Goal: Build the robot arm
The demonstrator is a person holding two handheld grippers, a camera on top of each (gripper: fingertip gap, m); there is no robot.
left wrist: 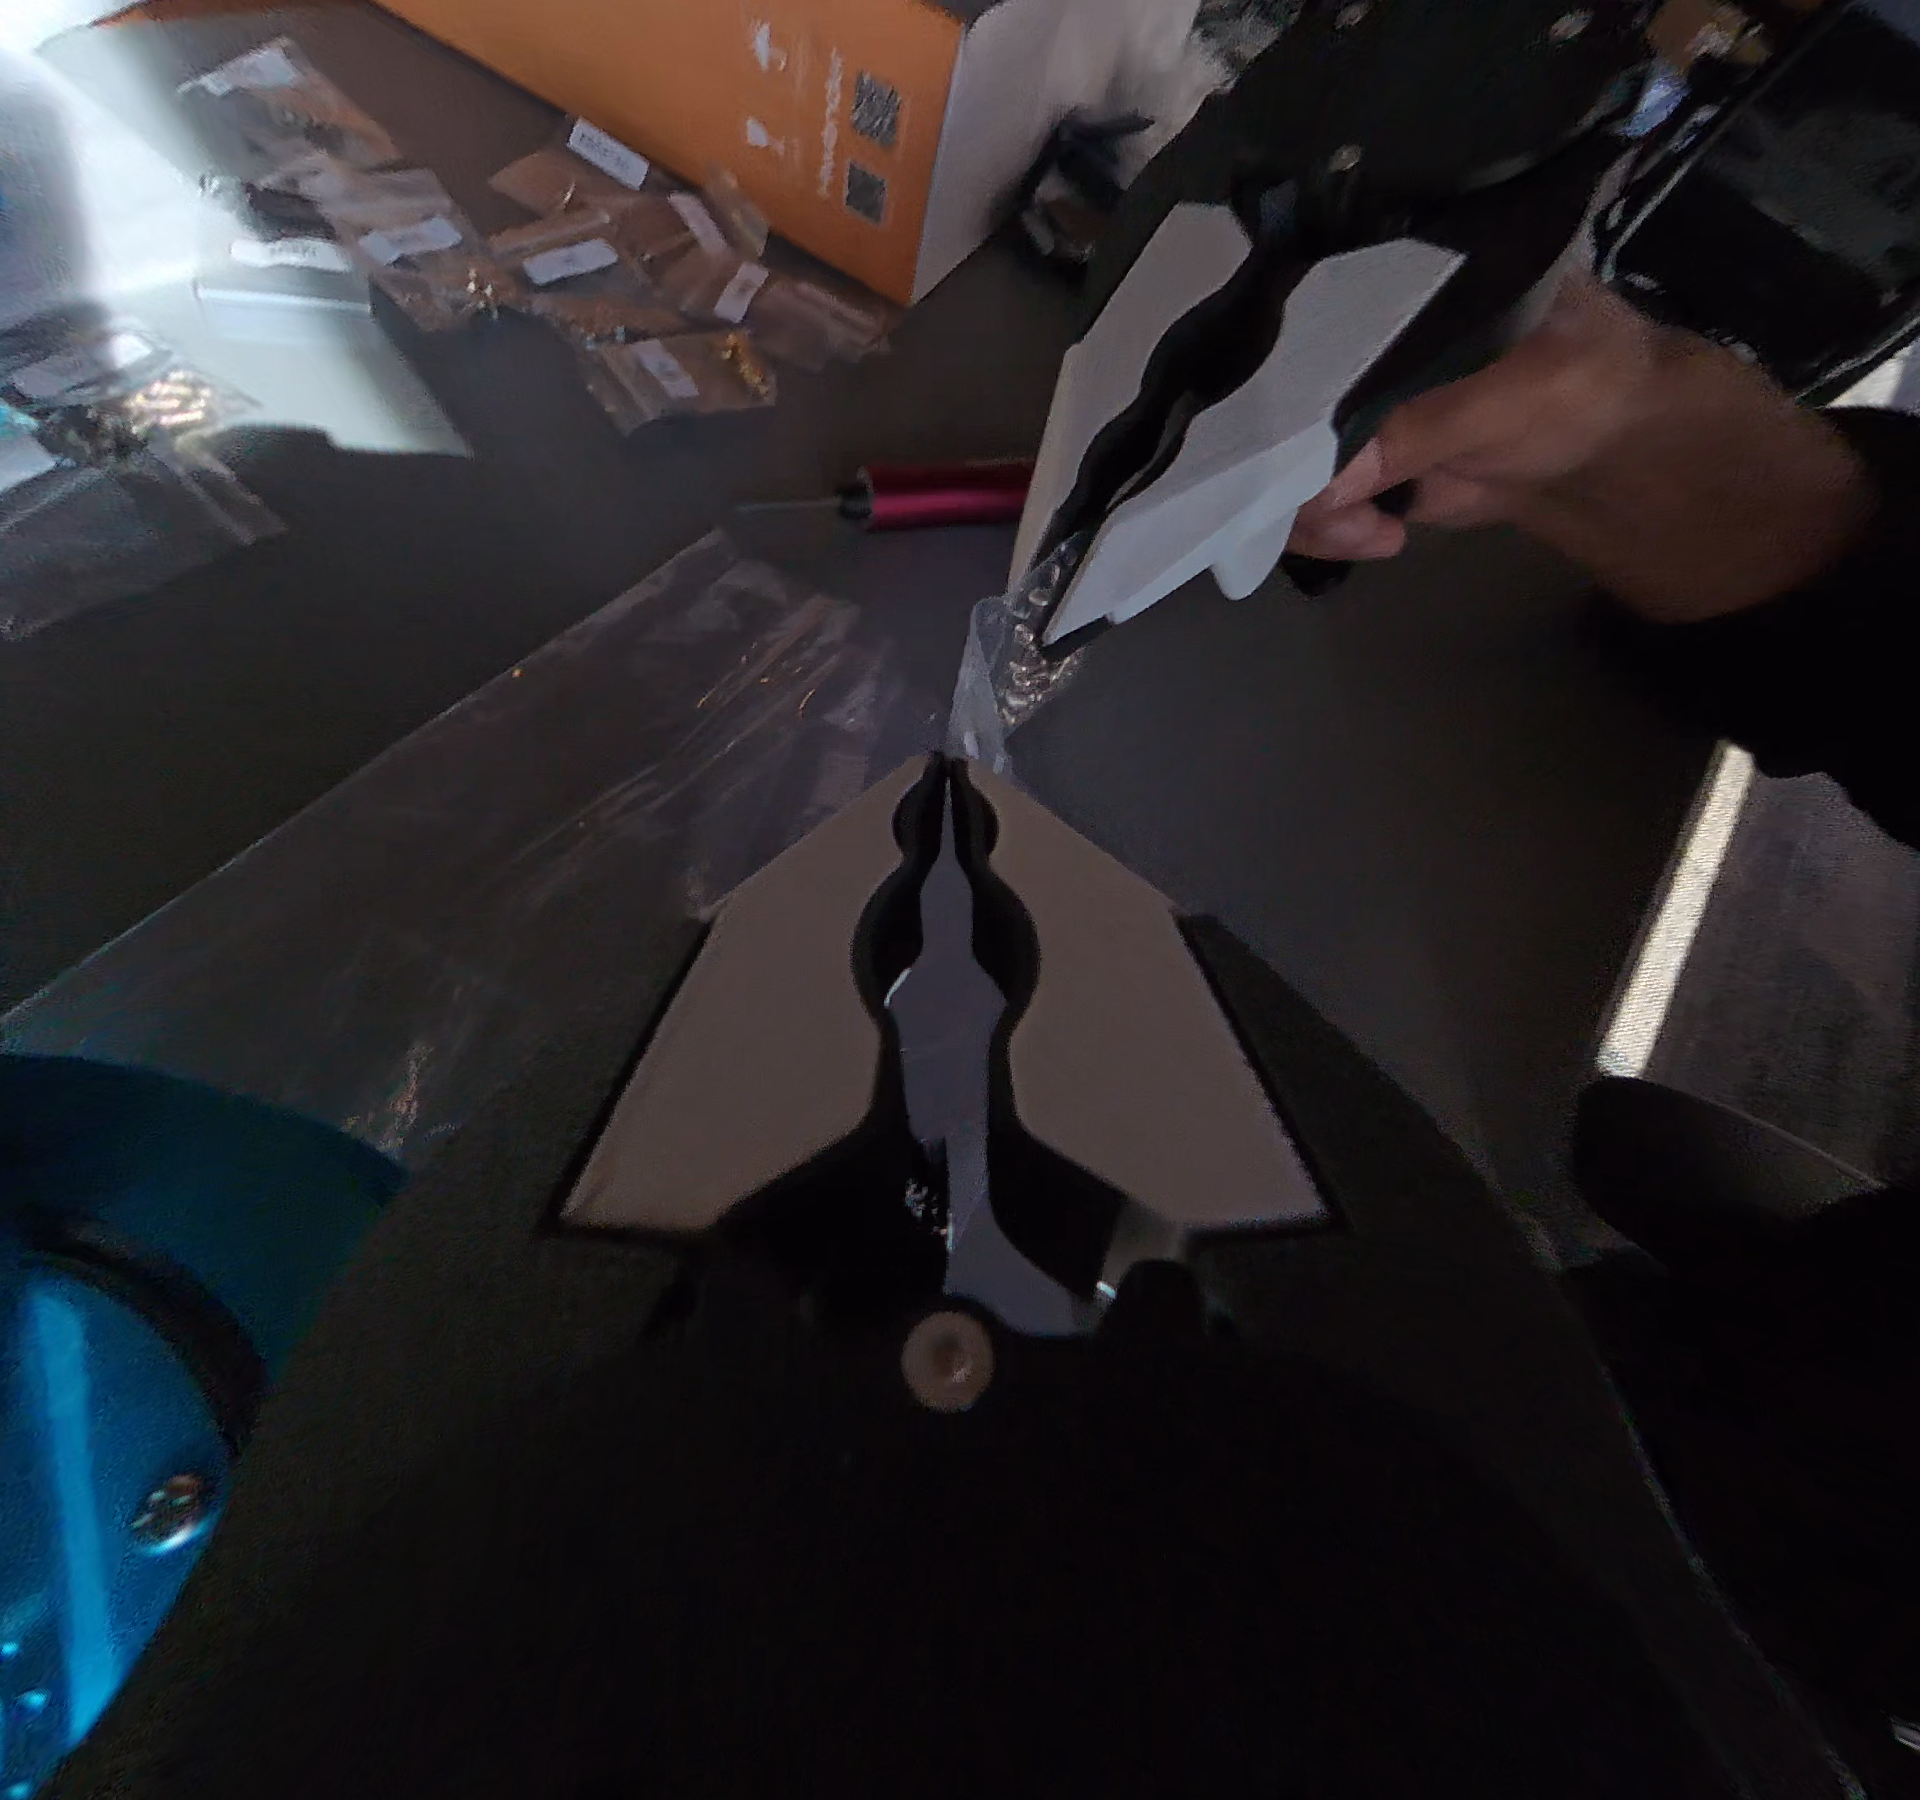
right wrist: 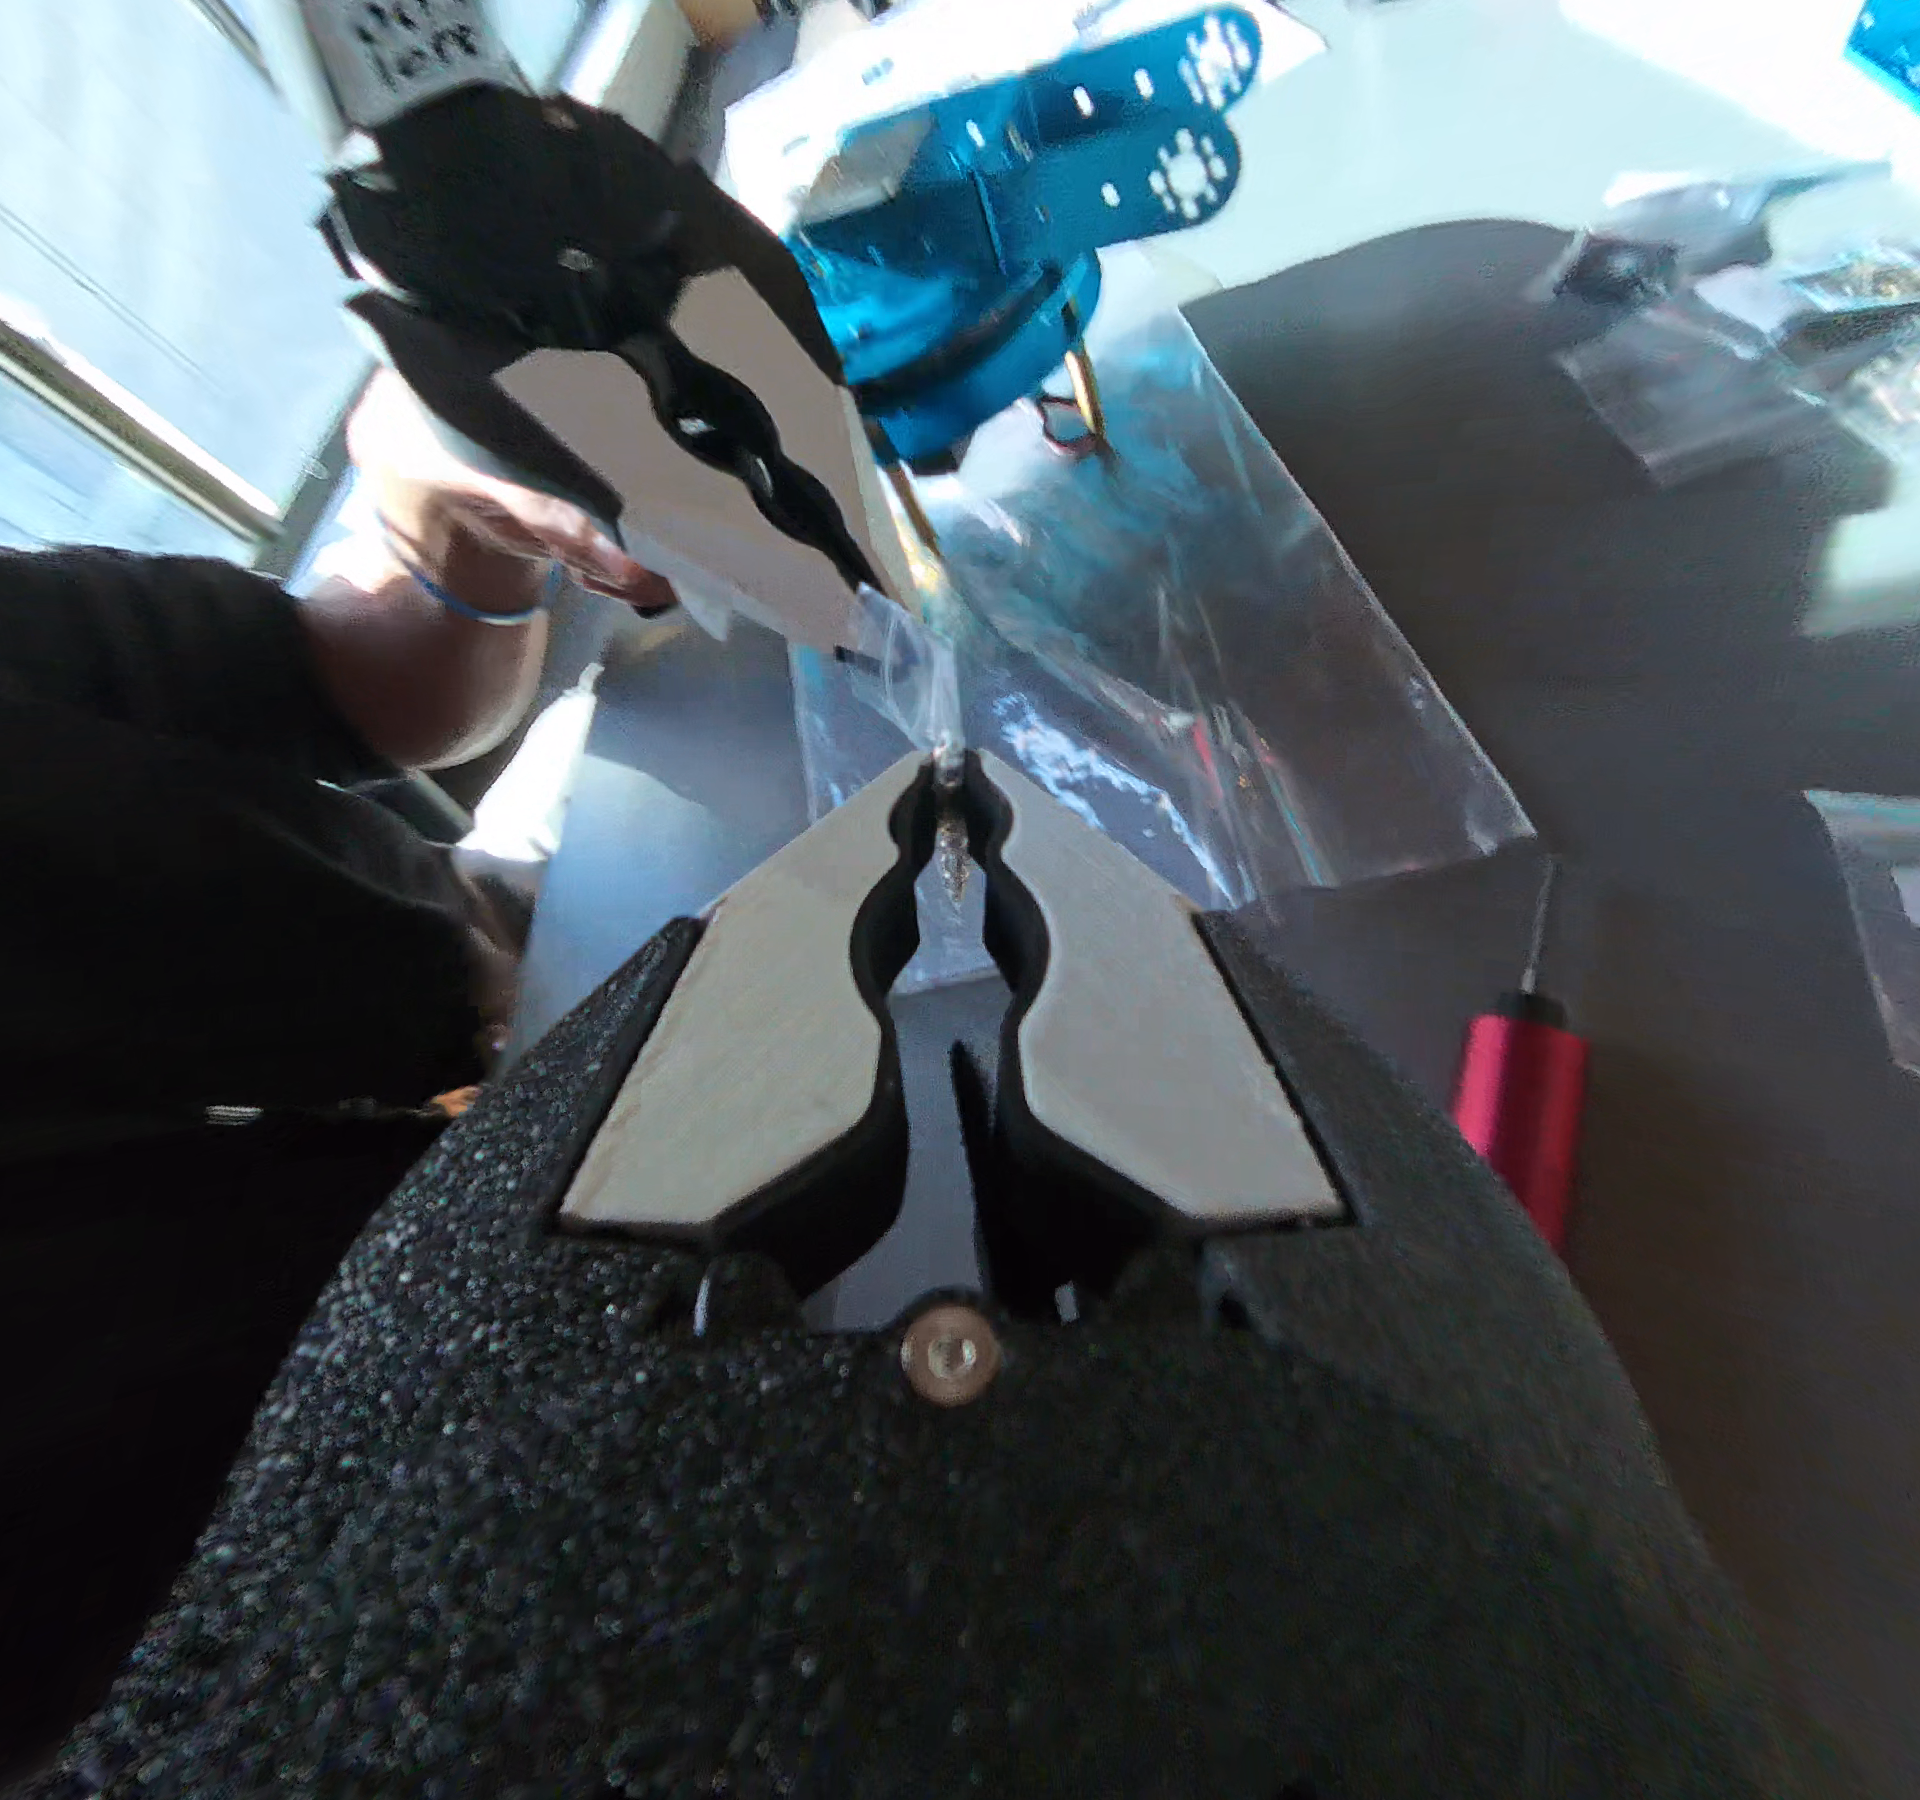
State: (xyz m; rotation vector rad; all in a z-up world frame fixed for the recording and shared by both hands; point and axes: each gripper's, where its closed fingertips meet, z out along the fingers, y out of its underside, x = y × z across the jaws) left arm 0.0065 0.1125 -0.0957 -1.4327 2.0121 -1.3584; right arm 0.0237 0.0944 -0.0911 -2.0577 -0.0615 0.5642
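Observation:
A small clear plastic bag [left wrist: 1000,685] with small silvery metal parts in it hangs stretched between my two grippers above the dark table. My left gripper [left wrist: 948,765] is shut on one edge of the bag. My right gripper [right wrist: 948,771] is shut on the other end, with crumpled plastic and metal bits showing between its pads. In the left wrist view the right gripper [left wrist: 1051,630] comes in from the upper right, held by a hand [left wrist: 1558,462]. In the right wrist view the left gripper [right wrist: 864,599] pinches the bag [right wrist: 914,680] from the upper left.
A large flat clear plastic bag [left wrist: 582,794] lies on the table under the grippers. A blue metal assembly [right wrist: 997,296] stands beyond it. A red-handled tool [left wrist: 935,493] lies nearby. Several small parts bags [left wrist: 582,275] and an orange box [left wrist: 623,36] are farther back. The grippers are tip to tip, or close to it.

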